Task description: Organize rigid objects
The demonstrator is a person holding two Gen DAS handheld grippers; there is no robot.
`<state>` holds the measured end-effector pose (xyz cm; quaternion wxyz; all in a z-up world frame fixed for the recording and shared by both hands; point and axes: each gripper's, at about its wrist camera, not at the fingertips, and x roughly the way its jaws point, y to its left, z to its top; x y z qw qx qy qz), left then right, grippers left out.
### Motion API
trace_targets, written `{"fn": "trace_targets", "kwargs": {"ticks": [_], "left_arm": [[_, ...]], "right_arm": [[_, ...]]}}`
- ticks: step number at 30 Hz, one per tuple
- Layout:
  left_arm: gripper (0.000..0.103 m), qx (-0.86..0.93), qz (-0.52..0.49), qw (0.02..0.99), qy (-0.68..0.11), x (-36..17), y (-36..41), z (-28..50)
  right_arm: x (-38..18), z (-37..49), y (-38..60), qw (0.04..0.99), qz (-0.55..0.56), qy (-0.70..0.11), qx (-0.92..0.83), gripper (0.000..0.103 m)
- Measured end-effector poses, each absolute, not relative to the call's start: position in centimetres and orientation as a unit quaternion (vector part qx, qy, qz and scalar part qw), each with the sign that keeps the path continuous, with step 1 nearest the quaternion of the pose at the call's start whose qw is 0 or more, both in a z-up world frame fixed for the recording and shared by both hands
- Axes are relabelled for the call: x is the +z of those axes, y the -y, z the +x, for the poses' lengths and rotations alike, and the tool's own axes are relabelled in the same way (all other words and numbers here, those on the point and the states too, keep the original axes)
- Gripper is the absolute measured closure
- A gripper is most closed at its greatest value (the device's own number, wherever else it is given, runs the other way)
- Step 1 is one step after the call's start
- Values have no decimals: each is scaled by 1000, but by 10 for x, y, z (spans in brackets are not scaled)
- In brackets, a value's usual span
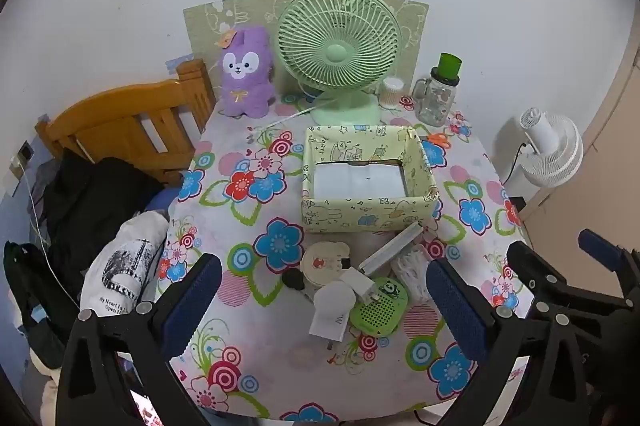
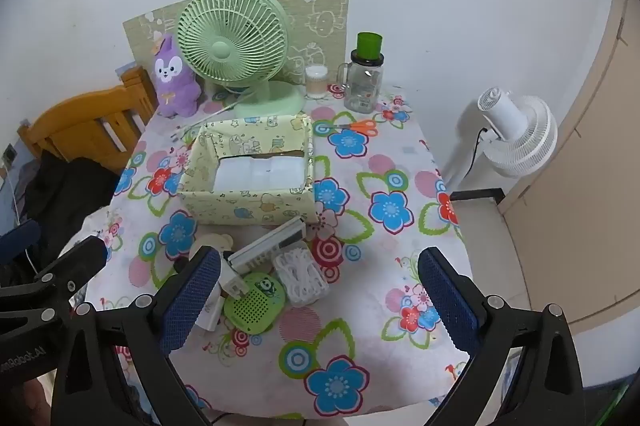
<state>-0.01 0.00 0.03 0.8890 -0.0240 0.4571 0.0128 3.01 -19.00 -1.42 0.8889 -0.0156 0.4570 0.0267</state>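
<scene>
A yellow patterned box (image 1: 366, 216) (image 2: 248, 204) stands open mid-table with a white liner inside. In front of it lies a small pile: a round cream case (image 1: 324, 260), a white remote (image 1: 390, 246) (image 2: 268, 246), a white charger plug (image 1: 362, 284), a white adapter (image 1: 332, 314), a green panda speaker (image 1: 380, 306) (image 2: 256, 302) and a white mesh packet (image 2: 302, 274). My left gripper (image 1: 320, 302) is open and empty, hovering just before the pile. My right gripper (image 2: 318, 300) is open and empty, to the pile's right.
A green desk fan (image 1: 340, 46) (image 2: 236, 38), a purple plush rabbit (image 1: 246, 74), a cotton-swab jar (image 1: 392, 92) and a glass mug with a green lid (image 1: 438, 94) stand at the back. Orange scissors (image 2: 360, 126) lie right of the box. A white floor fan (image 2: 516, 134) stands beyond the right table edge.
</scene>
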Motion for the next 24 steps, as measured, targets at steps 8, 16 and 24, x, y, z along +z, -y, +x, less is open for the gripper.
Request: {"fn": "trace_targets", "kwargs": {"ticks": [8, 16, 24], "left_arm": [[0, 23, -15, 890, -455, 0, 0, 1], [0, 22, -18, 888, -458, -5, -2, 3], [0, 33, -17, 882, -469, -9, -6, 8]], "right_arm": [[-16, 33, 189, 887, -18, -460, 27, 2], [-17, 33, 188, 886, -17, -463, 28, 2], [-20, 36, 182, 884, -20, -466, 28, 2]]}}
